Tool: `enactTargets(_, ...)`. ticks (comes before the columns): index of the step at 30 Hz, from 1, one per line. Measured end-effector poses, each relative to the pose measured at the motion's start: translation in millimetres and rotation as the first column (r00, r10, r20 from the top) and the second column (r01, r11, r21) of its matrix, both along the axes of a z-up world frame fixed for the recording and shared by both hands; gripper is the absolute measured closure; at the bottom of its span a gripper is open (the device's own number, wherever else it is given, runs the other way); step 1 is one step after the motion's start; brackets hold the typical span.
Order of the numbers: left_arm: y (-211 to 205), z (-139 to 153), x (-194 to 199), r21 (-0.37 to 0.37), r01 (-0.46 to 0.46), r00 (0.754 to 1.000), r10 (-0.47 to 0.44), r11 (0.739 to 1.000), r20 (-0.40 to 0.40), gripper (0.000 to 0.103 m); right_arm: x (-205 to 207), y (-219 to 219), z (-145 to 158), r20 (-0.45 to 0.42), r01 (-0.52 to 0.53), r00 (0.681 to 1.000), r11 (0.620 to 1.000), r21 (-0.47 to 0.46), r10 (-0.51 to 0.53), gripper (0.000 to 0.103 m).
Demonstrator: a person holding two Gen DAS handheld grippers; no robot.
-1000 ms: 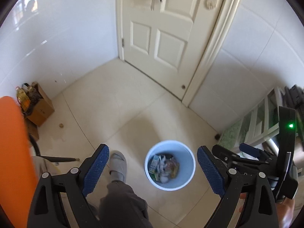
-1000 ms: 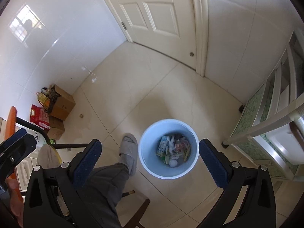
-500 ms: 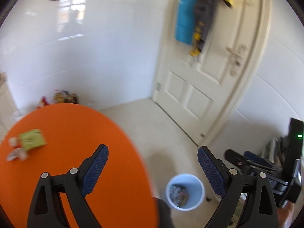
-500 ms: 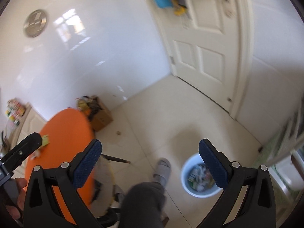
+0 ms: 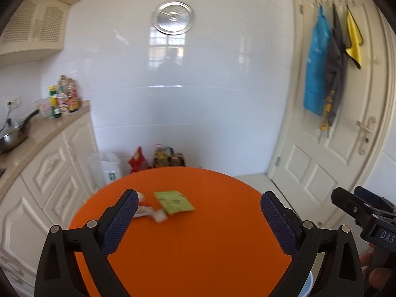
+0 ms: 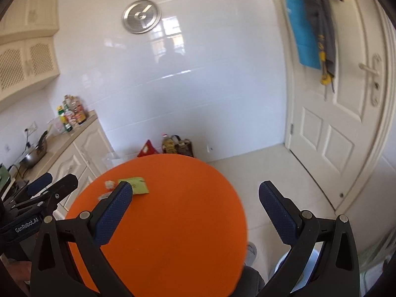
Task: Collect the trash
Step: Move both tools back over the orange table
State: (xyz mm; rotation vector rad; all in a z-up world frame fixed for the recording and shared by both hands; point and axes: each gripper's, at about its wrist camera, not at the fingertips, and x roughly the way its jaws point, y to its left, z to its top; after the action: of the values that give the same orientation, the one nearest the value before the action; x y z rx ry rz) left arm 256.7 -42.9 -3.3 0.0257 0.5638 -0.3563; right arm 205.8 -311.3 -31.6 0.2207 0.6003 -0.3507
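Here the left tool (image 5: 199,210) hangs over the round orange tabletop (image 5: 198,247), its blue-padded jaws spreading wider with nothing between them. The right tool (image 6: 195,200) is likewise released and empty, one jaw over the tabletop and the other out past its right edge, above the pale tiled floor (image 6: 272,170).

The trash sits toward the far left edge of the tabletop: a flat square yellow-green paper packet (image 5: 174,201) and, just beside it on the left, a few small white crumpled wrappers (image 5: 151,212), blurred, partly hidden behind the left tool's left jaw. All of it is well apart from the near edge, and neither tool touches it.

Down by the tabletop's near right edge, a sliver of the light blue plastic bin (image 6: 282,267) shows on the floor, next to a grey slipper (image 6: 251,252) and a grey trouser leg (image 6: 250,282). Its contents cannot be seen
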Motion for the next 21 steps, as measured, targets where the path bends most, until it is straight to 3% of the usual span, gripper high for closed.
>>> enactTargets(8, 77.0, 4.0, -62.1, -0.051, -0.126, 0.989, 0.130, 0.991, 0.075, 0.003, 32.5, 64.1, 17.9, 0.022, -0.124, 0.992, 0.990, -0.070, 0.125, 0.000)
enactTargets(14, 89.4, -4.9, -87.5, -0.069, -0.188, 0.978, 0.193, 0.980, 0.079, 0.002, 53.9, 94.9, 13.2, 0.004, -0.181, 0.983, 0.978, -0.103, 0.182, 0.000)
enactTargets(21, 84.6, -32.0, -66.0, -0.055, -0.218, 0.976, 0.219, 0.974, 0.006, 0.002, 88.9, 94.4, -23.0, -0.091, -0.226, 0.972, 0.971, -0.082, 0.218, 0.000)
